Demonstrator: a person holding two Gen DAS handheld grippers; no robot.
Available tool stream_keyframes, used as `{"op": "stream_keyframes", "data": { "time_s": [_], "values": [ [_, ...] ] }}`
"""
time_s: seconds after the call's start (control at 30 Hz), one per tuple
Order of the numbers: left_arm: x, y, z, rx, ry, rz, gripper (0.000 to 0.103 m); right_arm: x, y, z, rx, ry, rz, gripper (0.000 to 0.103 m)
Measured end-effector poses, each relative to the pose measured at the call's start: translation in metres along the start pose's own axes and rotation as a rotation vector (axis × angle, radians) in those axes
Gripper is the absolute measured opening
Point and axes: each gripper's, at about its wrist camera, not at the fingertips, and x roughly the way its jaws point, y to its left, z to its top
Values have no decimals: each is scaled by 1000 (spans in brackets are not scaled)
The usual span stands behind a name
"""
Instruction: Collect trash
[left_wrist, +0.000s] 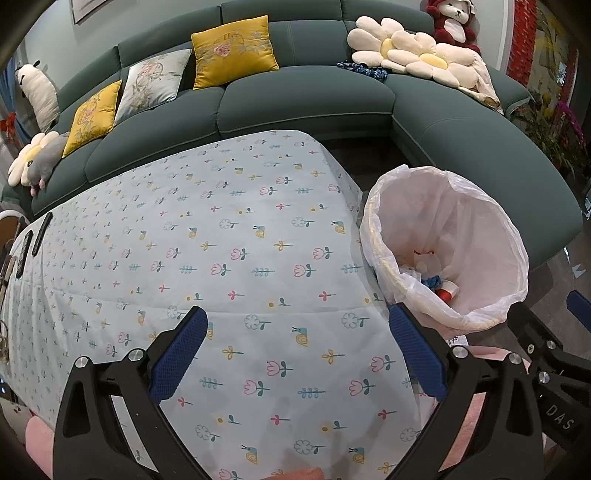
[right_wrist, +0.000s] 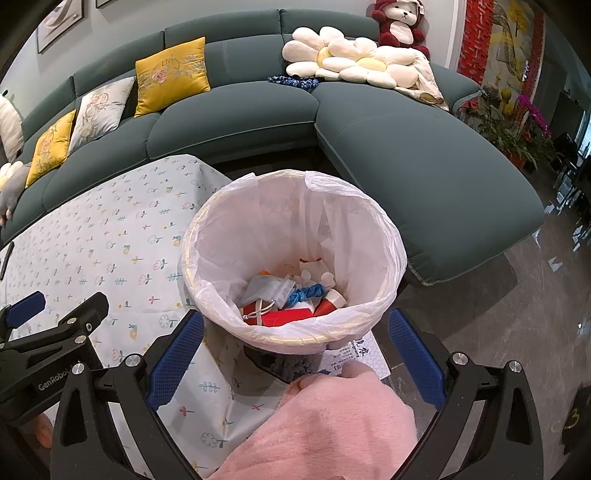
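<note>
Left claw (left_wrist: 295, 354) wide open, nothing held, hovering over table (left_wrist: 229, 236) w/ floral cloth. Right claw (right_wrist: 295, 354) also spread wide, empty, above a pink sleeve (right_wrist: 325, 424). Just beyond: bin (right_wrist: 295, 254) w/ white liner beside table edge, trash (right_wrist: 291, 299) piled inside. Green sofa (right_wrist: 406, 155) behind.

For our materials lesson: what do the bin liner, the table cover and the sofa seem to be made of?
Bin liner: thin translucent white plastic, crinkled and slightly glossy.
Table cover: probably thin printed plastic or fabric sheet; matte, with fold creases.
Sofa: dark green woven upholstery, matte, with piped seams.
</note>
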Motion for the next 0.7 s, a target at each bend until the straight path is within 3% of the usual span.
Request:
{"op": "stream_keyframes", "data": {
  "time_s": [0.7],
  "values": [
    [-3,-5,0,9,-2,8,93,-2,-2,-1,2,1,-2,96]
  ]
}}
